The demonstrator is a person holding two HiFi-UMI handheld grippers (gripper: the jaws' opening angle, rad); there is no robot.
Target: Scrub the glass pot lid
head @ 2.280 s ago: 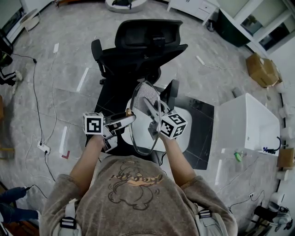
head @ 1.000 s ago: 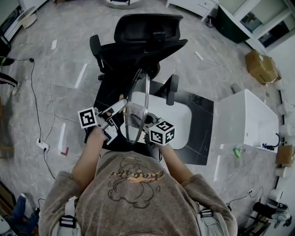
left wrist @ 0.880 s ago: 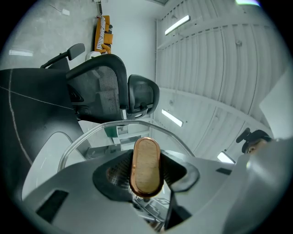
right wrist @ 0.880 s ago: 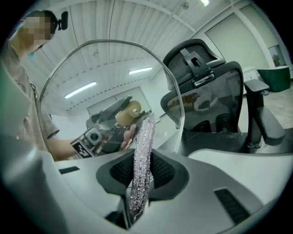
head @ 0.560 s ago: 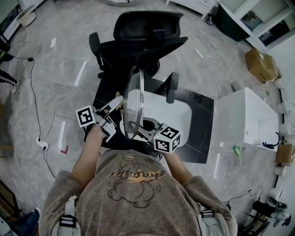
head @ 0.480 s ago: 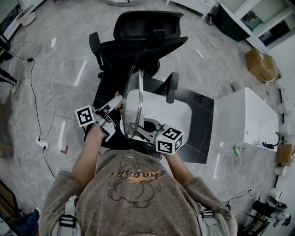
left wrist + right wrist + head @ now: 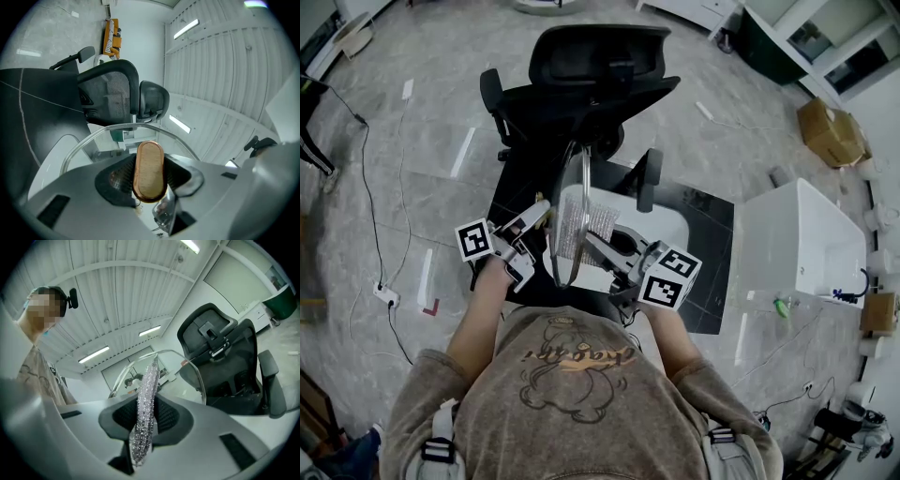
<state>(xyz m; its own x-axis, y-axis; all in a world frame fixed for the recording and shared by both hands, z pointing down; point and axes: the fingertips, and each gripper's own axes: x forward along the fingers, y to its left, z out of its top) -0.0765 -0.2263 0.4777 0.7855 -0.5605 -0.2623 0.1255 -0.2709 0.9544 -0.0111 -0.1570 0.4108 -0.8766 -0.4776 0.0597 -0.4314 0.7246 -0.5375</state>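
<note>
A person stands over a grey tiled floor (image 7: 422, 141), facing a black office chair (image 7: 591, 84) and a low white worktop (image 7: 666, 239).

The glass pot lid (image 7: 583, 178) is held in the air above the worktop, upright and edge-on to the head view. The left gripper (image 7: 539, 214) has its jaws fairly wide apart and clamped on the lid's oval wood-coloured knob (image 7: 149, 171). That knob is the lid's only support.

The right gripper (image 7: 602, 246) has its jaws almost together, pinching a thin silver mesh scrubber (image 7: 581, 225). The scrubber lies at the lid's right face, but I cannot tell whether it is touching.

The main risk is sideways scrubbing pressure. It could twist the knob between the jaws, so the lid swings or slips out. Glass falling onto the worktop, chair or hard floor could break. The thin scrubber could also drag out of its pinch if it catches on the rim.
</note>
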